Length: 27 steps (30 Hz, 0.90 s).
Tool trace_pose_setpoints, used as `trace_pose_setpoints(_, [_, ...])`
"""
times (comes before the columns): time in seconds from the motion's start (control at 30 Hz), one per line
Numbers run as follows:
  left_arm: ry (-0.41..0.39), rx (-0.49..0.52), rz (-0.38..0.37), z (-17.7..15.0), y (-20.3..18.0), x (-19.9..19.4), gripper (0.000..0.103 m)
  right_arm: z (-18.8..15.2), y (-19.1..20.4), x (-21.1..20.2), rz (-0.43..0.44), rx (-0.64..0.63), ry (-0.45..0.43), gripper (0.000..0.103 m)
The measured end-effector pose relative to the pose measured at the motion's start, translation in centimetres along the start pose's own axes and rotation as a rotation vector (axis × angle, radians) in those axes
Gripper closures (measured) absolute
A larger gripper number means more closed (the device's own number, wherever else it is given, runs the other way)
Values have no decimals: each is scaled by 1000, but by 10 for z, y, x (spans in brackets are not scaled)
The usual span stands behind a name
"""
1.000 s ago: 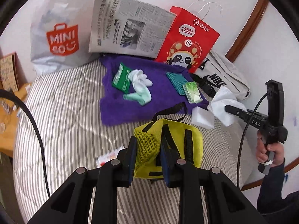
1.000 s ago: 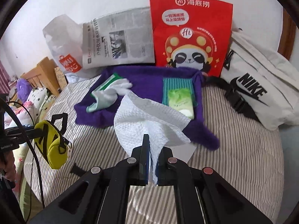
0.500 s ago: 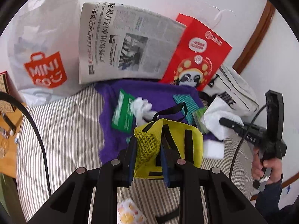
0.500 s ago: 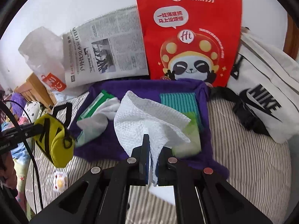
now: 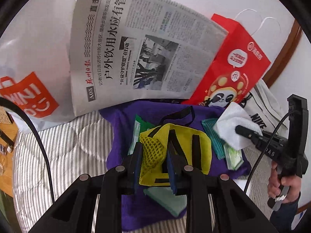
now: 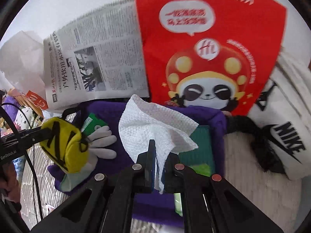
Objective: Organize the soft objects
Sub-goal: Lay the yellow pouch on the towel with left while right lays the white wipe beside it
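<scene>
Left tongs (image 5: 153, 163) clench a yellow pouch (image 5: 175, 153) above the purple cloth (image 5: 120, 136) on the bed (image 5: 77, 145). Right tongs (image 6: 158, 161) pinch a white paper towel (image 6: 155, 124) over the same cloth, newspaper (image 5: 140, 54) and red bag (image 6: 210, 44) behind.

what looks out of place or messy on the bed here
The purple cloth lies rumpled, with a white glove sprawled on it beside a green packet. Nothing looks spilled or torn. The yellow pouch and the white paper towel are each held in a gripper above the cloth.
</scene>
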<state>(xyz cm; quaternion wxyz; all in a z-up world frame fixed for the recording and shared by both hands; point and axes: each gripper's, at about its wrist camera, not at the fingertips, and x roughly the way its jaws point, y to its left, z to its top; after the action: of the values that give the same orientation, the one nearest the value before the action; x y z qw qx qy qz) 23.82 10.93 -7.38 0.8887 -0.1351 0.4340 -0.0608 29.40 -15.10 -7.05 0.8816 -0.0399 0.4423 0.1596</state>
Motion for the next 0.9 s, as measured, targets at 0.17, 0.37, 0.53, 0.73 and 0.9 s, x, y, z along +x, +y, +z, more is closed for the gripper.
trace_pose_setpoints(0.17, [6, 5, 27, 10, 5, 17, 80, -1, 15, 32, 48, -10, 59, 98])
trace_pose_setpoints(0.37, [35, -8, 49, 20, 12, 43, 80, -18, 31, 62, 52, -51, 113, 98])
trace_pose_setpoints(0.53, [35, 7, 60, 21, 11, 65, 80, -25, 29, 74, 44, -61, 142, 97])
trace_pose_setpoints(0.73, [82, 0, 66, 26, 7, 92, 80, -32, 26, 82, 48, -62, 148, 96])
trace_pose_setpoints(0.9, [82, 34, 100, 24, -2, 106, 80, -34, 25, 94, 53, -48, 154, 96])
